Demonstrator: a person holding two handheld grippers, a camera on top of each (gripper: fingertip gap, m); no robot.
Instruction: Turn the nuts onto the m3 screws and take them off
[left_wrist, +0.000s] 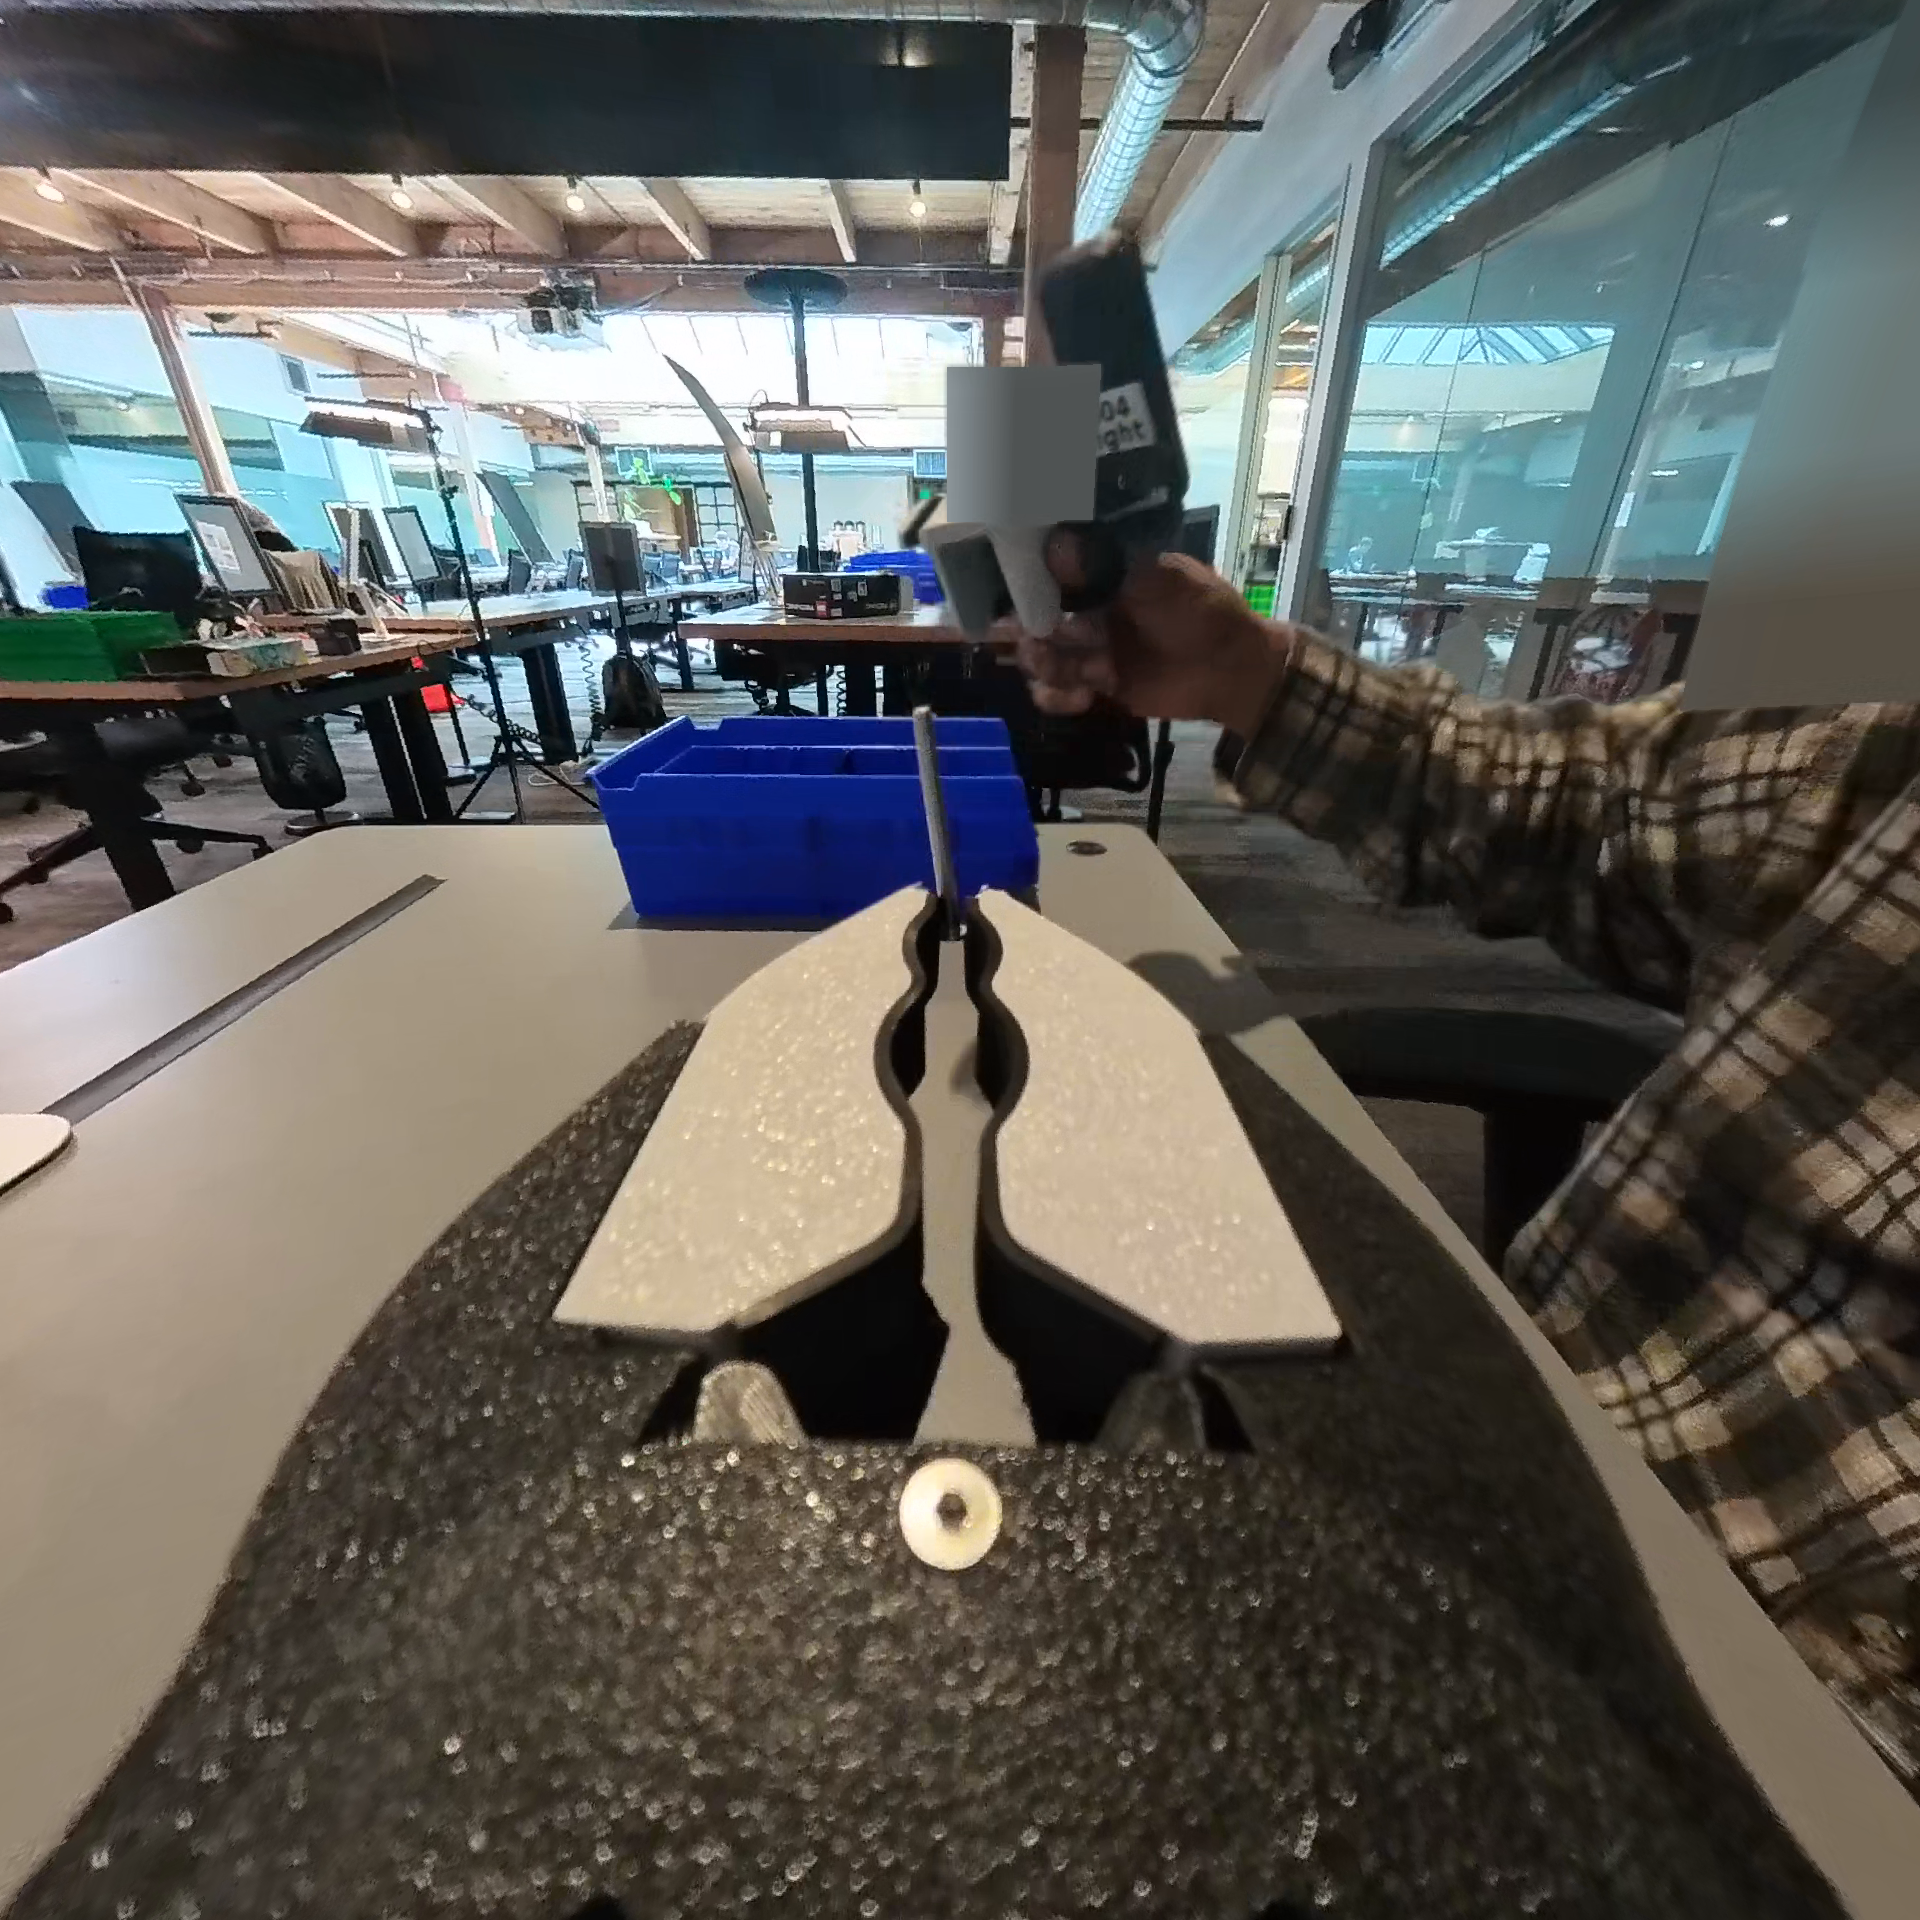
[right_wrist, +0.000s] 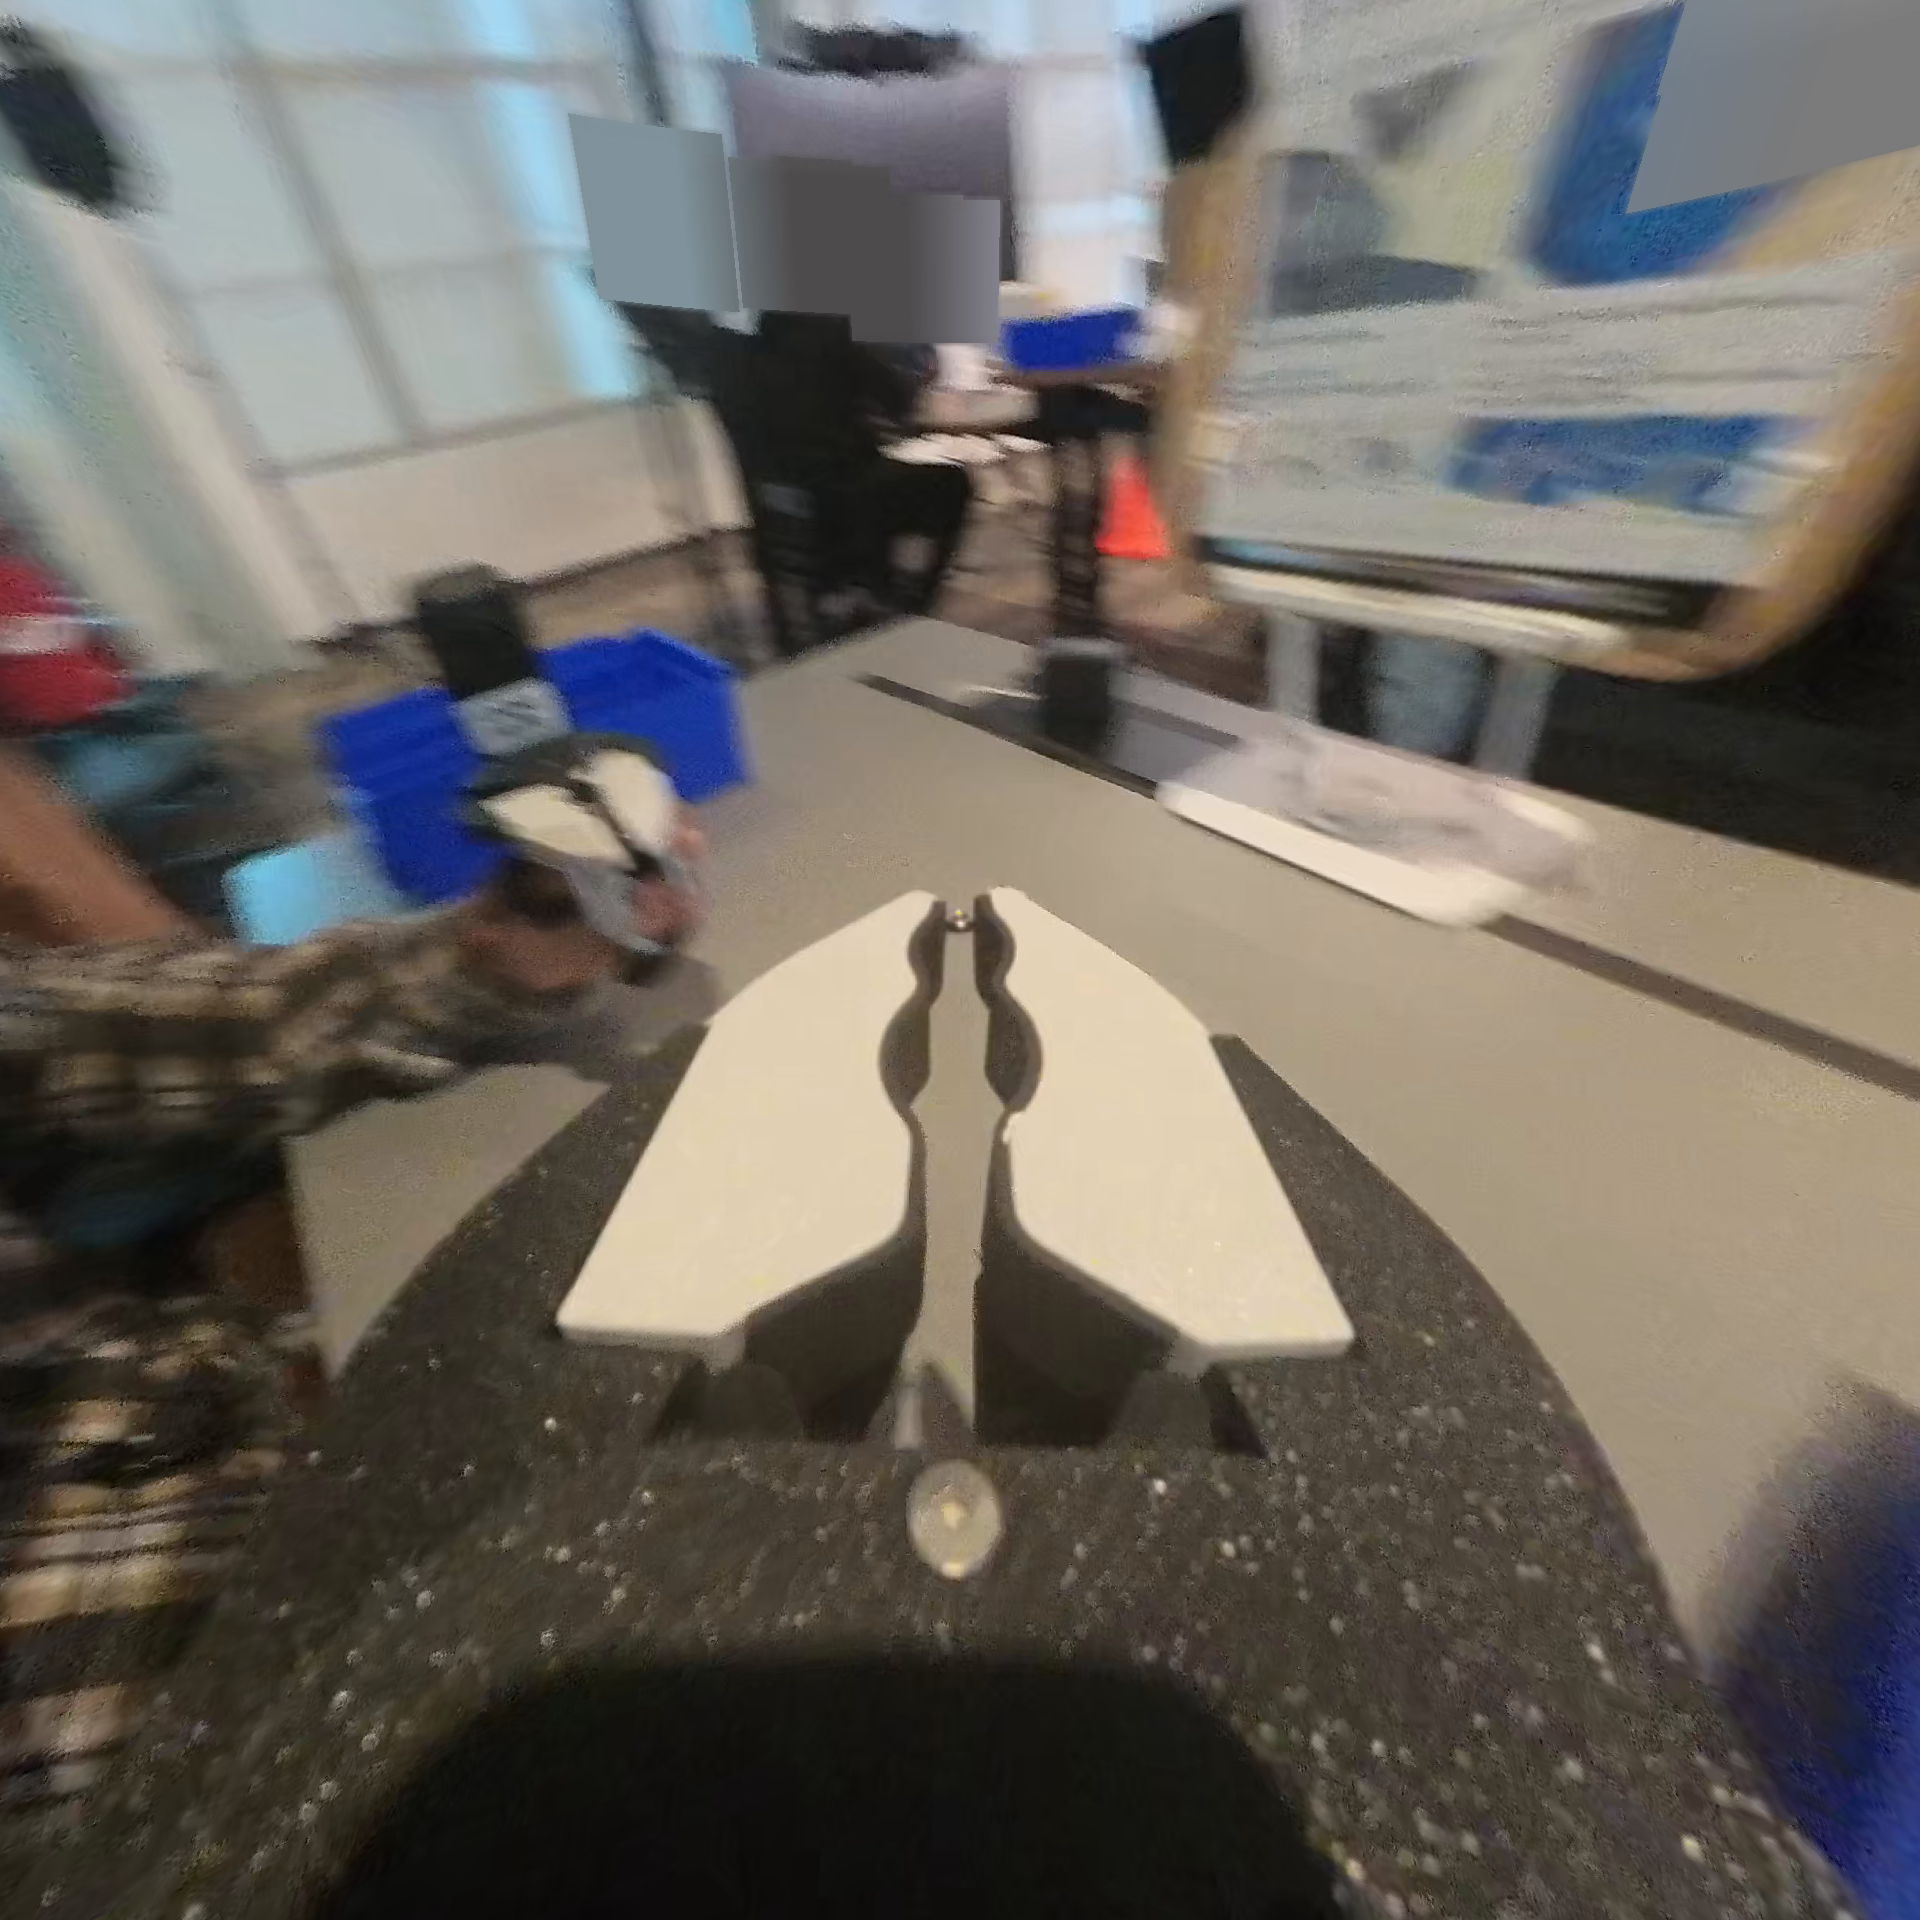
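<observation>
Two tools are in play over a grey surface. The left tool has its white fingers drawn almost together, pinching the lower end of a long thin screw at the very tips; the screw stands nearly upright, tilted slightly, its shaft rising in front of a blue bin that sits on the far part of the surface. In the same view the right tool shows farther off, raised above the screw and apart from it, held by a hand with a plaid sleeve behind it. The right wrist view is blurred. The right tool there has its fingers nearly closed, and a small shiny metal piece sits between the tips, seemingly a nut, though the blur leaves its shape uncertain. To the left in that view the left tool appears lower down near the blue bin, with the plaid sleeve crossing in front. A flat white tray with something clear on it lies on the surface farther right, well apart from both tools.
</observation>
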